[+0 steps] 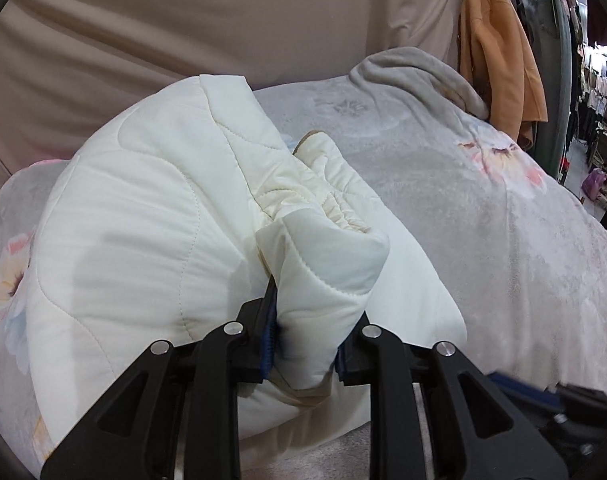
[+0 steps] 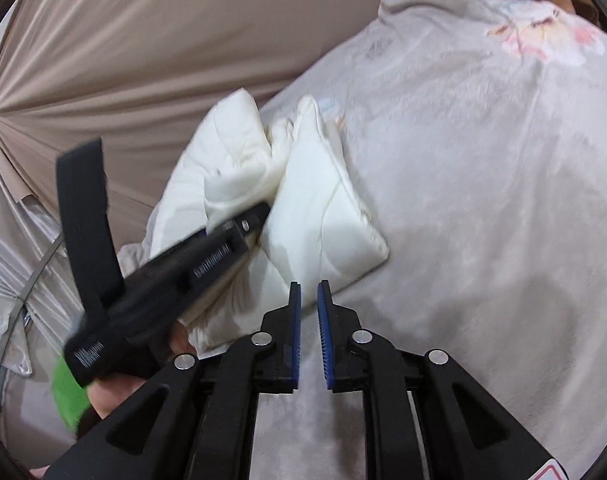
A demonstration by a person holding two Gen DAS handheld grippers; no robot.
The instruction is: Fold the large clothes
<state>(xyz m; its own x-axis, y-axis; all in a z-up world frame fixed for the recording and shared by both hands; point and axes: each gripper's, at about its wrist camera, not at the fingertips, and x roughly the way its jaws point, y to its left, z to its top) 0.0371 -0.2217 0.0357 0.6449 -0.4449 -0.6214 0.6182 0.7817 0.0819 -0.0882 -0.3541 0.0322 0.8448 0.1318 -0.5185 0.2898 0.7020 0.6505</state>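
Note:
A white quilted jacket (image 1: 143, 240) lies bunched and partly folded on a grey flowered blanket (image 1: 463, 220). My left gripper (image 1: 311, 320) is shut on a padded fold of it near the elastic cuff, and the fabric fills the gap between the blue pads. In the right wrist view the same jacket (image 2: 315, 200) lies ahead, with the left gripper (image 2: 259, 216) reaching into it from the left, held by a hand (image 2: 115, 392). My right gripper (image 2: 306, 288) hovers just short of the jacket's near corner. Its jaws stand a narrow gap apart with nothing between them.
A beige curtain (image 1: 183, 20) hangs behind the bed. A rumpled grey throw (image 1: 415, 68) sits at the far end of the blanket (image 2: 483, 180). An orange coat (image 1: 499, 60) and racks of clothes stand at the right.

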